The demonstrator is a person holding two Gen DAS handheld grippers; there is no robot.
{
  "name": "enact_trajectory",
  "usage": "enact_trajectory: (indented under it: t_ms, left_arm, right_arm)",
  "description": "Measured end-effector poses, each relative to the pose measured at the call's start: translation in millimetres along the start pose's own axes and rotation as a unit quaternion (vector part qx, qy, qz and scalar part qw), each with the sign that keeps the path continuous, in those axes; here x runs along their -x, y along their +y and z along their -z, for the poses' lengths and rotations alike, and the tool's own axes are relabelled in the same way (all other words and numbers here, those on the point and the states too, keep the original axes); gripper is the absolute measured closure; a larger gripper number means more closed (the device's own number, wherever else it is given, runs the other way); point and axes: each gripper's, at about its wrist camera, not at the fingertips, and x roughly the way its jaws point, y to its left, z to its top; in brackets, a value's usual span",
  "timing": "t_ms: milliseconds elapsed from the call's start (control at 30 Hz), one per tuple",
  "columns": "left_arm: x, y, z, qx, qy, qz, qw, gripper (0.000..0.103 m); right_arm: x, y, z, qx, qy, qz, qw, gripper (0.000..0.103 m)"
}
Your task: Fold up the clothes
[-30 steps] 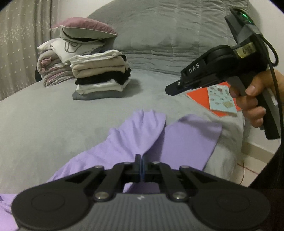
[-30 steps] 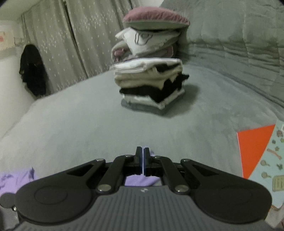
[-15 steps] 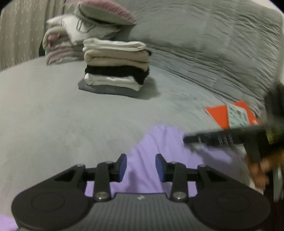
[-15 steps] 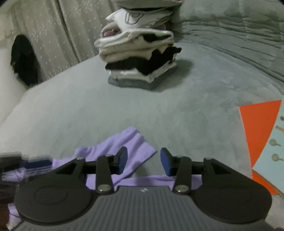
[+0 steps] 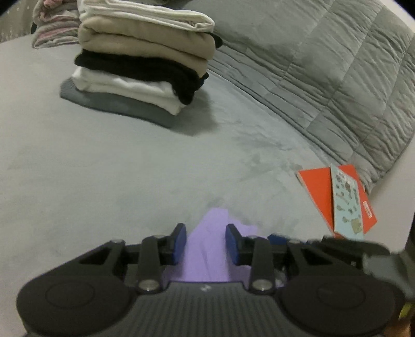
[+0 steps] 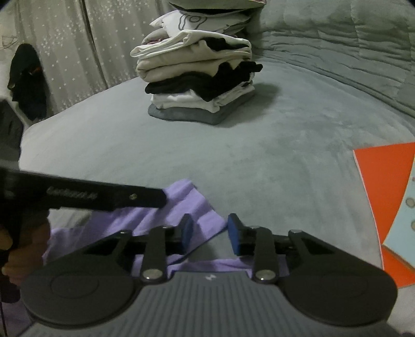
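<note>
A lilac garment (image 5: 207, 254) lies flat on the grey bed (image 5: 129, 168). My left gripper (image 5: 206, 242) is low over it, a raised fold of the lilac cloth between its blue pads; the jaws are closing with a gap still showing. My right gripper (image 6: 210, 234) sits at the edge of the garment (image 6: 186, 207). Its jaws are closing too, the left pad over the cloth's corner and bare bed in the gap. The left tool's black side (image 6: 103, 197) crosses the right wrist view just left of the right gripper, held by a hand (image 6: 23, 241).
A stack of folded clothes (image 5: 145, 64) stands further back on the bed, with pillows and more laundry (image 6: 197, 20) behind it. An orange booklet (image 5: 337, 199) lies at the right edge. A quilted grey cover (image 5: 337, 64) rises behind. Curtains (image 6: 77, 51) and a dark hanging garment (image 6: 26, 77) are at left.
Both grippers went from shut to wide apart, then narrowed. The left one travelled across the lilac garment to beside the right one. The right one sank to the cloth.
</note>
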Motion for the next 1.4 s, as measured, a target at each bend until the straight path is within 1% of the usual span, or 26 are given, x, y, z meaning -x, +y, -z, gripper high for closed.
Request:
enact_trajectory:
  t_ms: [33,67,133,233,333,500,700,867,967,1100,1267,1400]
  left_arm:
    - [-2.4,0.3,-0.9,0.007,0.0,0.002,1.0,0.1]
    - [-3.8,0.5,-1.5,0.015,0.0,0.003,0.9999,0.1]
    - [-1.7,-1.8,-1.9,0.025,-0.008,0.004,0.9996,0.101]
    - [11.9,-12.6,-2.1,0.016,-0.032,0.009,0.9993,0.101]
    - [29.6,-26.4,-5.2,0.002,-0.051,0.017,0.9986,0.101]
    - [56.1,-50.9,-13.3,-0.018,-0.072,0.032,0.9967,0.101]
    - [77.9,-88.3,-16.9,-0.061,-0.08,0.044,0.9939,0.101]
    - [79.6,-115.0,-13.8,-0.097,-0.069,0.051,0.9915,0.101]
    - [70.8,-128.2,-7.4,-0.119,-0.055,0.049,0.9902,0.101]
    - [51.2,-139.6,7.7,-0.142,-0.032,0.037,0.9886,0.101]
    - [20.1,-147.6,24.6,-0.161,-0.01,0.006,0.9868,0.101]
    - [-1.2,-148.7,34.0,-0.169,0.001,-0.014,0.9855,0.101]
  right_arm:
    - [-0.4,1.9,0.4,0.001,-0.002,0.0,1.0,0.089]
    - [-0.8,3.7,0.8,0.002,-0.004,0.0,1.0,0.101]
    - [1.4,5.0,0.9,-0.006,-0.011,-0.001,1.0,0.101]
    - [15.1,5.3,-0.6,-0.009,-0.031,0.0,0.999,0.101]
    - [38.3,4.5,-6.0,-0.01,-0.058,0.002,0.998,0.101]
    - [79.5,6.9,-15.5,-0.018,-0.089,-0.006,0.996,0.101]
    - [125.9,17.6,-17.9,-0.004,-0.125,-0.004,0.992,0.101]
    - [151.4,10.5,-12.1,-0.014,-0.138,0.006,0.99,0.101]
    - [160.0,3.4,-3.8,-0.021,-0.138,0.014,0.99,0.101]
    - [161.5,-8.2,12.2,-0.034,-0.123,0.028,0.991,0.101]
    - [143.6,-26.2,31.9,-0.063,-0.085,0.044,0.993,0.101]
    - [124.6,-36.8,43.4,-0.07,-0.057,0.06,0.994,0.101]
